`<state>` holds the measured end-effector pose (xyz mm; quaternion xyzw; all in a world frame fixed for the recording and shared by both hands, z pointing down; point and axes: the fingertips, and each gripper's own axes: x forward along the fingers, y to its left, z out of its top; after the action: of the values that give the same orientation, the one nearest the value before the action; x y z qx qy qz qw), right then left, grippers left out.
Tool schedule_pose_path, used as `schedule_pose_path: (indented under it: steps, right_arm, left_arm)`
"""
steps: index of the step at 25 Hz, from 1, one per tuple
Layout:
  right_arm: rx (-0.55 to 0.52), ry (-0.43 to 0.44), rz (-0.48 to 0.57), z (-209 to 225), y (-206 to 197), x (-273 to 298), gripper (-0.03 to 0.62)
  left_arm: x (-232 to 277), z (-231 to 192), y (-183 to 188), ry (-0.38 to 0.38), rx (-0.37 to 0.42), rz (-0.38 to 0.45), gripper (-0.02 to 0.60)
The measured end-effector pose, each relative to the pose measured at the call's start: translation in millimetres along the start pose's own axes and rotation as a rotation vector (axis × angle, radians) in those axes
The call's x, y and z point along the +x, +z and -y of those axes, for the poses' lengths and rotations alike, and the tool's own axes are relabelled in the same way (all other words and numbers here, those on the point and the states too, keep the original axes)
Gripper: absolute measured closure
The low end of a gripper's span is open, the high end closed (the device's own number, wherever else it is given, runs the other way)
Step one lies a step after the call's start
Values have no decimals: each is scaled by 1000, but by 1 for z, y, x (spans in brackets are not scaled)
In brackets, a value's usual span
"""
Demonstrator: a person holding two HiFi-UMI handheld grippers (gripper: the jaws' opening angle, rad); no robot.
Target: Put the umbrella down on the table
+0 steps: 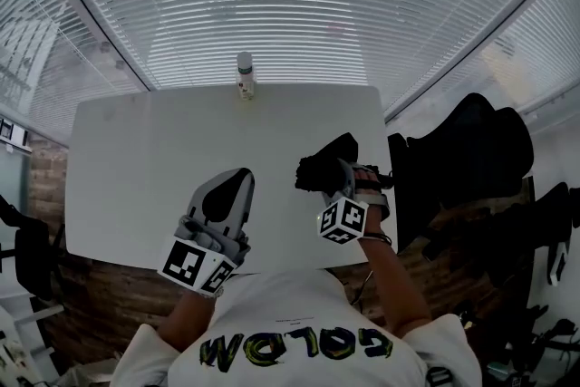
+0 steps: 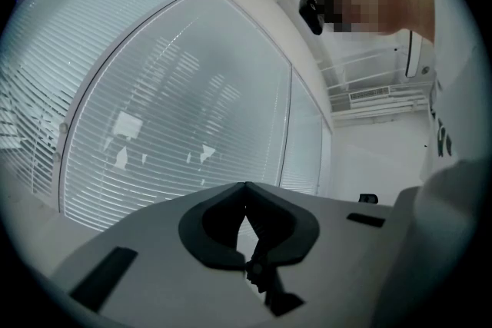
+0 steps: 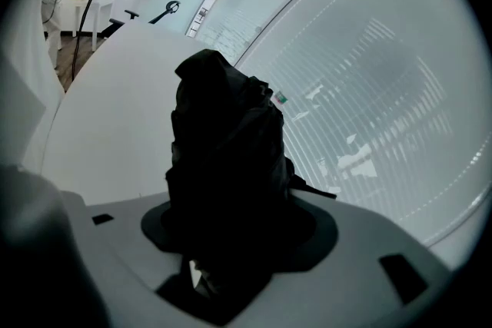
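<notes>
A folded black umbrella (image 1: 322,166) sits between the jaws of my right gripper (image 1: 339,183), which is shut on it above the right part of the white table (image 1: 136,159). In the right gripper view the umbrella (image 3: 227,150) fills the space between the jaws and sticks out ahead of my right gripper (image 3: 231,238), hiding the pads; the table lies below it. My left gripper (image 1: 237,178) hovers over the table's near middle, shut with nothing in it. In the left gripper view my left gripper (image 2: 246,187) has its jaw tips meeting, pointed at the window blinds.
A small white bottle (image 1: 245,75) stands at the table's far edge, by the blinds. A black chair (image 1: 471,159) stands just beyond the table's right edge. The person's torso is against the near edge.
</notes>
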<state>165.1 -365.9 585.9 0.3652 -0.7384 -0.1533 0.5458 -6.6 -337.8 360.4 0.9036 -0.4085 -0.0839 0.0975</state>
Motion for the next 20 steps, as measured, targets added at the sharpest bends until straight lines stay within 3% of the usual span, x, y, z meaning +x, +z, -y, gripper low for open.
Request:
schedule_pose_path:
  steps: [11, 20]
  right_arm:
    - [-126, 147, -118, -40, -25, 55, 338]
    - [-178, 232, -157, -58, -28, 78, 338]
  left_arm:
    - [-2, -1, 3, 6, 0, 0, 571]
    - [-3, -6, 1, 10, -4, -5, 571]
